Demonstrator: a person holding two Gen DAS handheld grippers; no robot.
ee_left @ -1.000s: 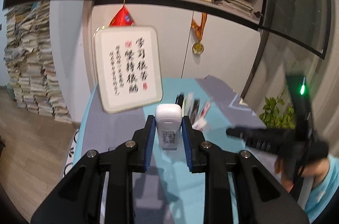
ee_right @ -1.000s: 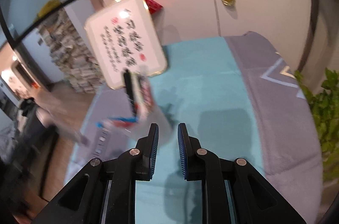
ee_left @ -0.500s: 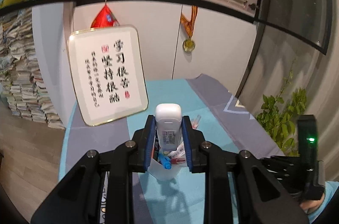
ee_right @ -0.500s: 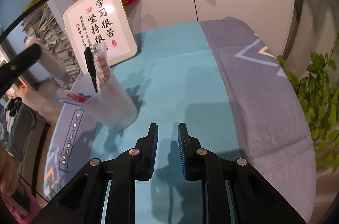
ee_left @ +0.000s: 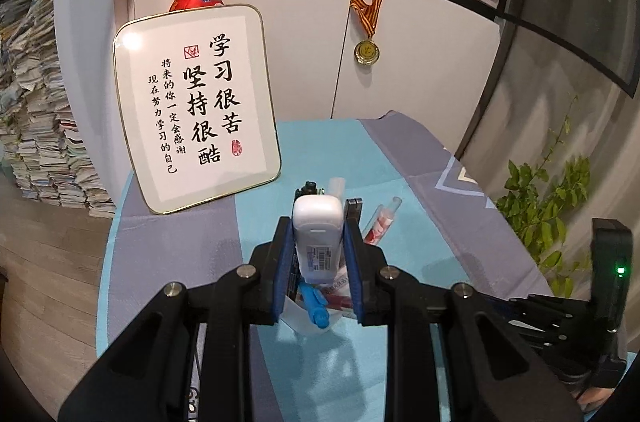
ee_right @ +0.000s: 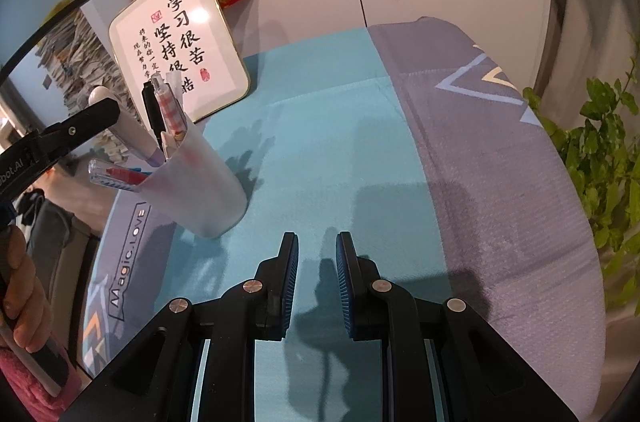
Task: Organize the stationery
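Note:
My left gripper (ee_left: 319, 222) is shut on a white stick-shaped item (ee_left: 318, 242) with a barcode label, pinched upright between the blue pads. It hangs directly over a translucent white pen cup (ee_left: 298, 318). In the right wrist view the cup (ee_right: 208, 190) stands left of centre on the teal cloth and holds a black pen (ee_right: 151, 110), a clear patterned pen (ee_right: 170, 110) and a red-and-blue pen (ee_right: 120, 176) leaning out. There the white item (ee_right: 132, 134) slants into the cup's mouth. My right gripper (ee_right: 317, 242) hovers low over bare cloth beside the cup, narrowly open and holding nothing.
A framed calligraphy board (ee_left: 196, 106) leans against the white cabinet at the table's back left. A green plant (ee_left: 548, 198) stands off the right edge. A medal (ee_left: 366, 52) hangs on the cabinet. A person's hand (ee_right: 20, 282) grips the left handle.
My left gripper carried the white item over to the cup, which now sits right under the jaws. The right gripper sank a little and its view of the cup steadied.

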